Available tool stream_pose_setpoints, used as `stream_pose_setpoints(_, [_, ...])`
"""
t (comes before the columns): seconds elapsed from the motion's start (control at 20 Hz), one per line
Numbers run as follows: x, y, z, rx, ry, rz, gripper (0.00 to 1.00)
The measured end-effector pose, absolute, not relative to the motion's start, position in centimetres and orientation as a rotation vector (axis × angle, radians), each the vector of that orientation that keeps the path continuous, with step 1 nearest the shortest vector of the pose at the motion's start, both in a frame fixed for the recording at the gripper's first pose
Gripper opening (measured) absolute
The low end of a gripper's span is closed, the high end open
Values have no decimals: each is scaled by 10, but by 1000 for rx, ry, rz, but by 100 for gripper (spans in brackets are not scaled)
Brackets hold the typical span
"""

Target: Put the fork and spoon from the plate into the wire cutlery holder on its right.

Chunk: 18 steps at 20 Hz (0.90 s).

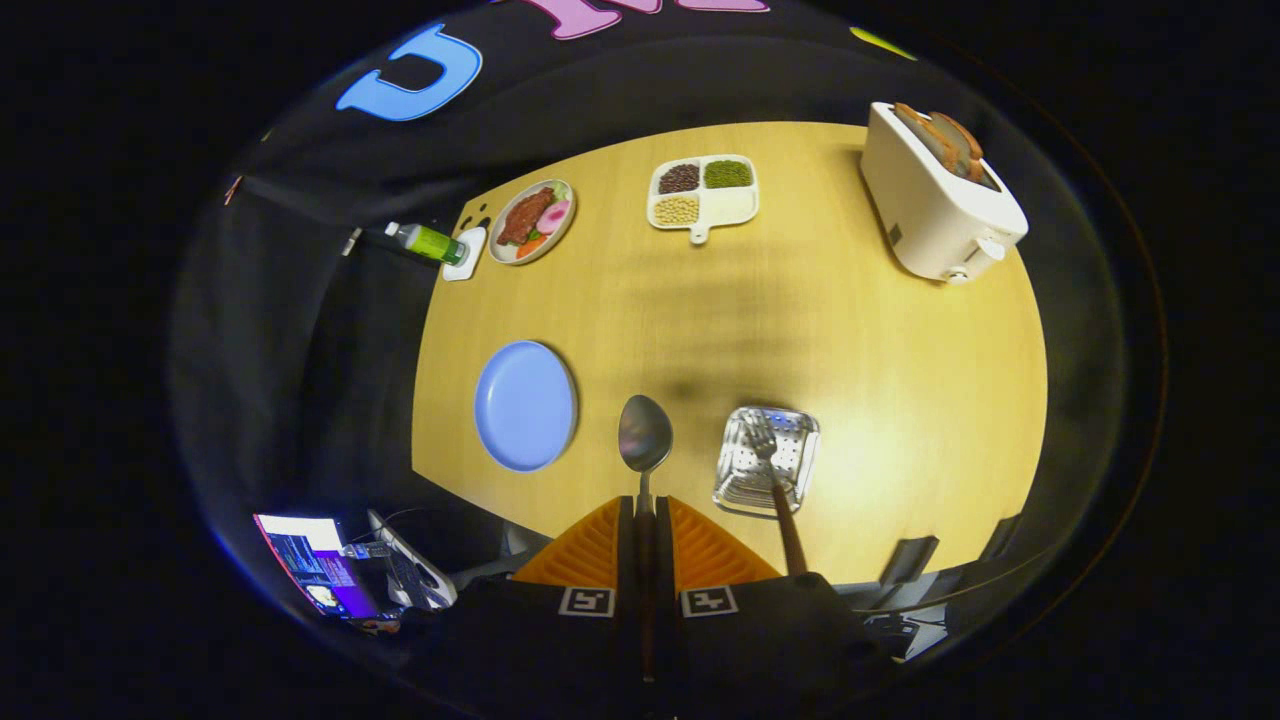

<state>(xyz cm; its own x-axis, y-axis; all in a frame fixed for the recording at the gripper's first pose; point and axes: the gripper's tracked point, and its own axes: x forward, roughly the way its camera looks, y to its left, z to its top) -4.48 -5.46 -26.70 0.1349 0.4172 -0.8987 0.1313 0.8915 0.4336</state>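
Now the gripper hangs high over the wooden table, its two fingers drawn together and clamped on the handle of the spoon. The spoon's long axis runs straight ahead along the fingers, bowl end forward and pointing away across the table, the dark handle trailing back between the fingers. It is lifted clear of the tabletop, and a soft shadow lies on the wood beyond its bowl.

To the left of the spoon sits the blue plate, bare of cutlery, close to the table's near edge. To the right of the spoon stands the wire cutlery holder, a square perforated metal basket seen from above. The fork is already in it, tines up and forward, its brown handle slanting back toward the gripper's right finger; whether the handle rests on the holder's near rim or lies just over it is hard to say from this angle.

Farther off, a divided white dish of beans and grains sits mid-table, a plate of food is at the far left beside a green bottle, and a white toaster with bread in its slots stands at the far right corner.
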Motion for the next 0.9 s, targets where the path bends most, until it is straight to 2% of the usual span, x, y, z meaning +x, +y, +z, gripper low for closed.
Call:
stream_pose_setpoints(0.45, [-72,-96,-311,380,1641,100,9])
stream_pose_setpoints(0.9, [-49,-84,-364,364,1727,27,9])
